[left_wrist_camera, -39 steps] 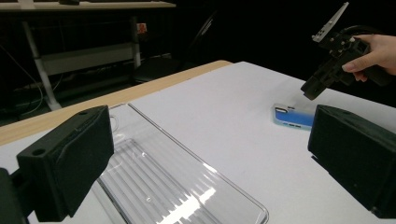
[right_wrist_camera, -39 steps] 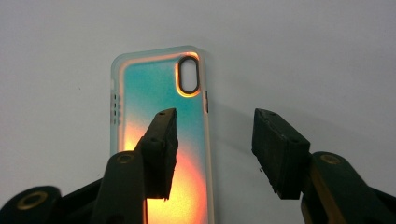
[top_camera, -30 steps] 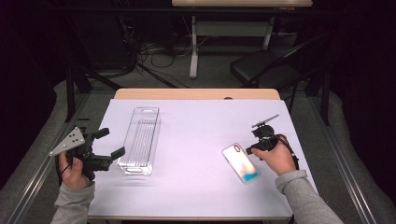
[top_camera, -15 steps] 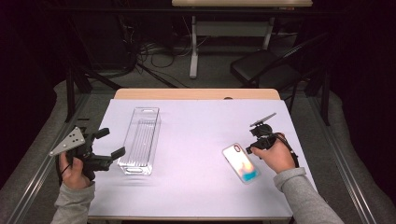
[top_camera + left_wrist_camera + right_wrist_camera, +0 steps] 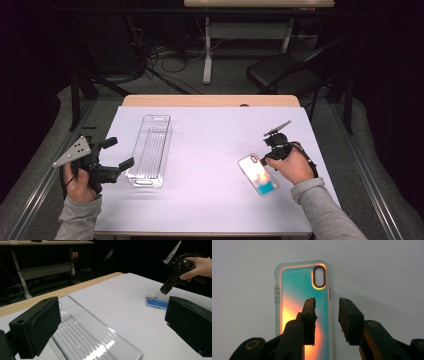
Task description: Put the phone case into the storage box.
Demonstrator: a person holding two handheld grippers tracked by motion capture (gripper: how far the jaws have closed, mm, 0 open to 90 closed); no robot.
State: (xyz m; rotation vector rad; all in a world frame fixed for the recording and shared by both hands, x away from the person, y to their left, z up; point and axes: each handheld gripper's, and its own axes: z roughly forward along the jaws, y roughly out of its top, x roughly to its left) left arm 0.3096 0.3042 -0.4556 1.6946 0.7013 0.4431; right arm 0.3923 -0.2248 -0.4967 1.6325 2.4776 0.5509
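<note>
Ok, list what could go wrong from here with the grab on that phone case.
1. The right gripper, whose jaws have just been closing, straddles only one long edge of the phone case; a thin, flat case may slip out or merely tilt.
2. The case lies flat on the table, so the fingertips could scrape the sheet.
3. The clear tray sits far across, a long carry on an edge grip.

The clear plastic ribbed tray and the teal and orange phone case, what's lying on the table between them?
Nothing: in the high view, only bare white tabletop separates the tray from the phone case.
</note>
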